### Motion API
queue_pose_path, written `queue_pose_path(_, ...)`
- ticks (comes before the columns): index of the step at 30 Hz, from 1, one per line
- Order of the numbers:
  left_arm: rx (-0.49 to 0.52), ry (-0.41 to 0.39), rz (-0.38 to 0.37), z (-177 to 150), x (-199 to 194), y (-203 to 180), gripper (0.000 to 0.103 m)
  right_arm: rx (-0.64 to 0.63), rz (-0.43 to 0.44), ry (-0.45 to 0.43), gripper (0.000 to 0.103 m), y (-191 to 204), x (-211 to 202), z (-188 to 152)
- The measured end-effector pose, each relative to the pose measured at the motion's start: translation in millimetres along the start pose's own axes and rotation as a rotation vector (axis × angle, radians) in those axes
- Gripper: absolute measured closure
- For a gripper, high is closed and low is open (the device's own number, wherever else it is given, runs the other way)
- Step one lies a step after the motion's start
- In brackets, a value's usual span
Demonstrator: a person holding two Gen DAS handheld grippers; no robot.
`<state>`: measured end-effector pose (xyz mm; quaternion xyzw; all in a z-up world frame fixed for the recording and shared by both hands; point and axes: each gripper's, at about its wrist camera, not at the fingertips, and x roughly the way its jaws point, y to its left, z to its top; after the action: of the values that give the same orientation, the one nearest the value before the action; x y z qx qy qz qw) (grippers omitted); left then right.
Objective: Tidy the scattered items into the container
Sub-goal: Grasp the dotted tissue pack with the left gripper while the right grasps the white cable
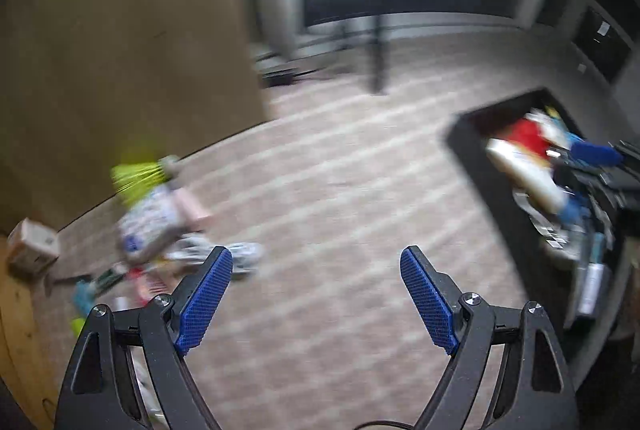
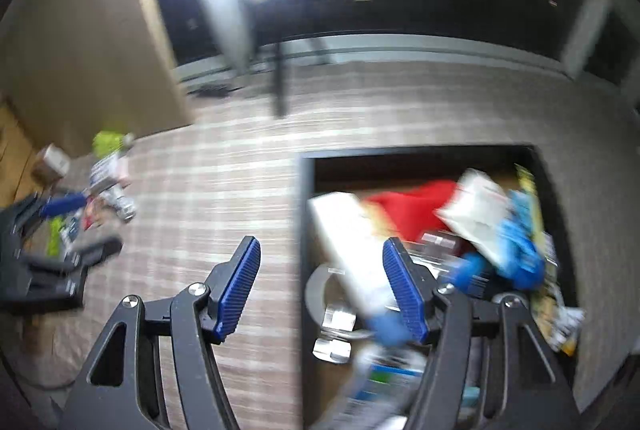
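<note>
Left wrist view: the left tool (image 1: 316, 266) is spread wide with nothing between its blue pads, hanging over striped carpet (image 1: 340, 189). A blurred heap of scattered items (image 1: 160, 226) lies on the carpet by the brown wall, a small cardboard box (image 1: 32, 246) beside it. The black container (image 1: 492, 169), already stuffed, sits to the right.

Right wrist view: the right tool (image 2: 322, 266) is also wide apart and holds nothing, poised over the container's (image 2: 306, 230) left rim. Inside lie a white box (image 2: 348, 242) and red cloth (image 2: 416, 205).
</note>
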<state>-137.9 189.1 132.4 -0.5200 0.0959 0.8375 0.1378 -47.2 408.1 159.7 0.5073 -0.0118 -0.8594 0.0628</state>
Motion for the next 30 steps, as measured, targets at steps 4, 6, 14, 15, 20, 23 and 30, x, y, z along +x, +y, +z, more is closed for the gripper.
queue_pose_path(4, -0.045, 0.025, 0.052, -1, 16, 55, 0.017, -0.108, 0.059, 0.033, 0.04, 60, 23, 7)
queue_pose_path(6, -0.034, 0.035, 0.089, -2, 24, 78, 0.017, -0.153, 0.083, 0.048, 0.04, 86, 33, 9)
queue_pose_path(14, 0.047, 0.067, 0.107, 0, 52, 133, 0.017, -0.323, 0.178, 0.123, 0.041, 181, 68, 19)
queue_pose_path(15, 0.066, 0.073, 0.101, 0, 55, 136, 0.017, -0.343, 0.187, 0.136, 0.041, 190, 72, 20)
queue_pose_path(20, 0.149, 0.096, 0.124, 0, 74, 143, 0.017, -0.424, 0.217, 0.171, 0.041, 228, 95, 26)
queue_pose_path(23, 0.177, 0.106, 0.126, 0, 83, 147, 0.017, -0.459, 0.226, 0.185, 0.041, 240, 105, 28)
queue_pose_path(30, 0.195, 0.135, 0.098, -5, 103, 155, 0.016, -0.5, 0.229, 0.218, 0.041, 257, 128, 31)
